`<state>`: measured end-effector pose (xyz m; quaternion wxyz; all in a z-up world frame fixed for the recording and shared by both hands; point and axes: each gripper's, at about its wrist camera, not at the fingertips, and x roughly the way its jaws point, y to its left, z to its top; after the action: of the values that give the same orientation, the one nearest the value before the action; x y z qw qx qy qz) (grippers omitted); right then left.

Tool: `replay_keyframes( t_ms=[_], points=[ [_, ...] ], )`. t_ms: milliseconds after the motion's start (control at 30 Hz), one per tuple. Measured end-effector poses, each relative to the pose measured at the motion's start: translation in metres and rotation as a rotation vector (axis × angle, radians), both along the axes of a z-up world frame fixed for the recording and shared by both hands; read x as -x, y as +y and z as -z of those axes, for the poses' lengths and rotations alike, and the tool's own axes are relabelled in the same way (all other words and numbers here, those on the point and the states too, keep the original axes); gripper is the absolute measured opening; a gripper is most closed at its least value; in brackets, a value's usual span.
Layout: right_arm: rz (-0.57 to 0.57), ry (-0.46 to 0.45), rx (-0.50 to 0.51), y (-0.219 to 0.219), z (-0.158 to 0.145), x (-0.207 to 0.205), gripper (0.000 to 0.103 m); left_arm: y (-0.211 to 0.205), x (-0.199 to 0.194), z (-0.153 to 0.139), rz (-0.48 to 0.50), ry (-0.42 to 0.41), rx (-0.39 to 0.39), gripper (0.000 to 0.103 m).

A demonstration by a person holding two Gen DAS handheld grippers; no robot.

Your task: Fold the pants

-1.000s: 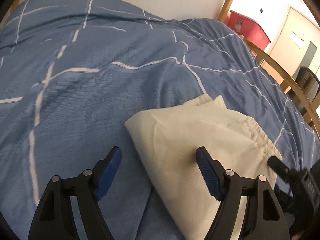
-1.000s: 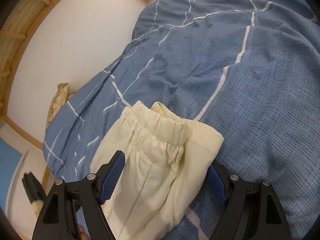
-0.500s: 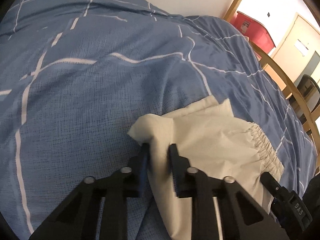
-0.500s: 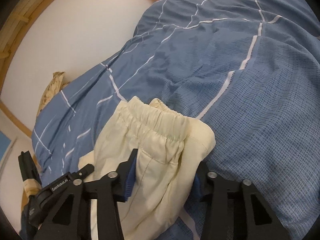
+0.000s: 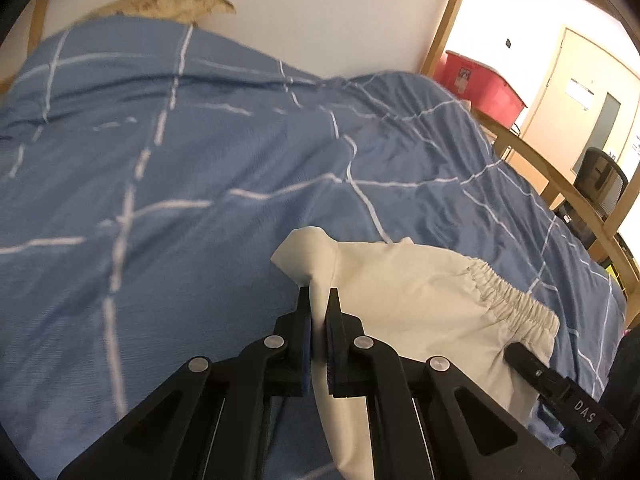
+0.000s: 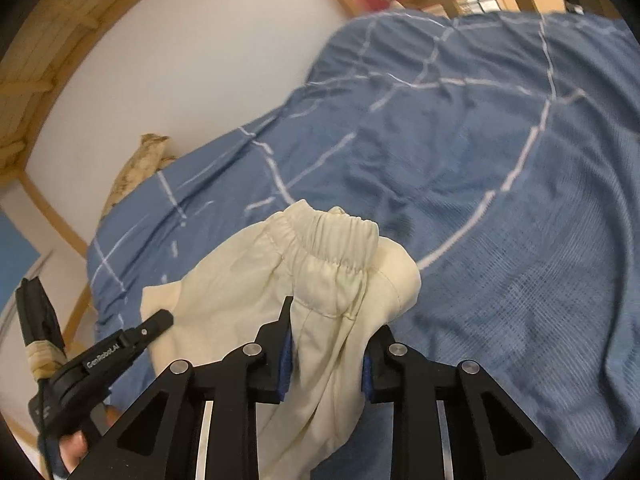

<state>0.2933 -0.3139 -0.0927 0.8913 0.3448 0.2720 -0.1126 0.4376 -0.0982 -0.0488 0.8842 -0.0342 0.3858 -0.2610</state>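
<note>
Cream pants, folded, with an elastic waistband, hang partly lifted over a blue bed cover. My left gripper is shut on a pinched fold at the pants' left corner, and the cloth drapes down between its fingers. In the right wrist view the pants bunch up under the waistband. My right gripper has its jaws closing on that thick bunch, pads pressing its two sides. A black finger of the left gripper shows at lower left.
The blue cover with white lines spreads over the whole bed. A tan pillow lies at the wall. The wooden bed rail, a red bin and a black chair stand to the right.
Both grippers went from wide open around the pants to closed on the cloth. Both then rose, pulling the two gripped ends up off the cover.
</note>
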Motion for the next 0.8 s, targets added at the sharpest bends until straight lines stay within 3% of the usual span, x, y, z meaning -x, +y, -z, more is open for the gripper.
replay_keyframes(
  t_ms=[167,500,800],
  points=[
    [-0.061,-0.061,0.064,0.038,-0.04,0.017,0.027,0.04,0.03,-0.035,-0.031,-0.065,-0.029,0.007],
    [-0.211,-0.15,0.078,0.135,-0.09,0.036,0.027,0.156,0.09,-0.107,-0.156,-0.193,-0.106,0.007],
    [-0.362,-0.202,0.102,0.24,-0.118,0.038,0.027,0.269,0.129,-0.133,-0.283,-0.246,-0.159,0.007]
  ],
)
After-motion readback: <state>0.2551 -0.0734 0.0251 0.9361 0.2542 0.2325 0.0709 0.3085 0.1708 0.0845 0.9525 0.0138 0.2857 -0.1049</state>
